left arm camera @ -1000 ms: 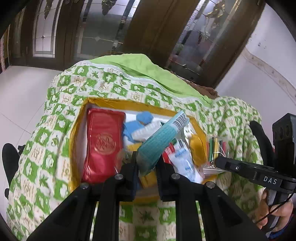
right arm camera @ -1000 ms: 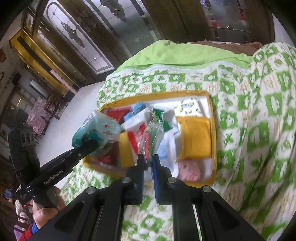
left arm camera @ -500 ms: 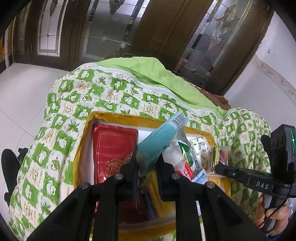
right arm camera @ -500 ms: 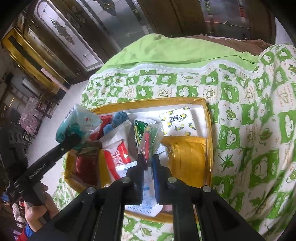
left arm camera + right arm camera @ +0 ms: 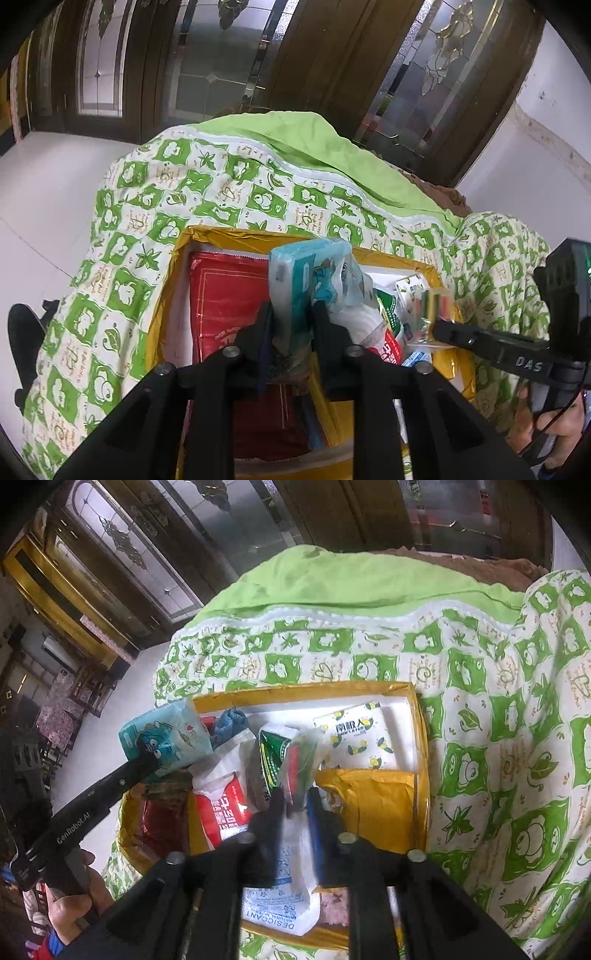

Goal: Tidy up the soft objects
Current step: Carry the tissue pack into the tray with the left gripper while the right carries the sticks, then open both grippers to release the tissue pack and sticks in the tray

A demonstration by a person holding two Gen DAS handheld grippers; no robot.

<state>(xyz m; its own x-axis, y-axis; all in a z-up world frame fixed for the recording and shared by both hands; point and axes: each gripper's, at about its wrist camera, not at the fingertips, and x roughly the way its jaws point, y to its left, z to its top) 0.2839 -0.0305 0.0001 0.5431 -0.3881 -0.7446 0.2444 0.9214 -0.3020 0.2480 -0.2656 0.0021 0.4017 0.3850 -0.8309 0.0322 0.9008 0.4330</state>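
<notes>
My left gripper (image 5: pixel 291 314) is opening, the tissue pack (image 5: pixel 306 273) still between its jaws. My right gripper (image 5: pixel 295 801) is opening too, around a clear sachet (image 5: pixel 301 760). Both hang over the yellow box (image 5: pixel 417 716), below them, on the quilt (image 5: pixel 498 738).

A bed covered by a white quilt (image 5: pixel 491 716) printed with green squares of frogs and leaves. A plain lime-green blanket (image 5: pixel 332 587) lies along the quilt's far edge. A shallow yellow-rimmed box (image 5: pixel 421 746), filled with soft packets, rests directly on the quilt's middle.
</notes>
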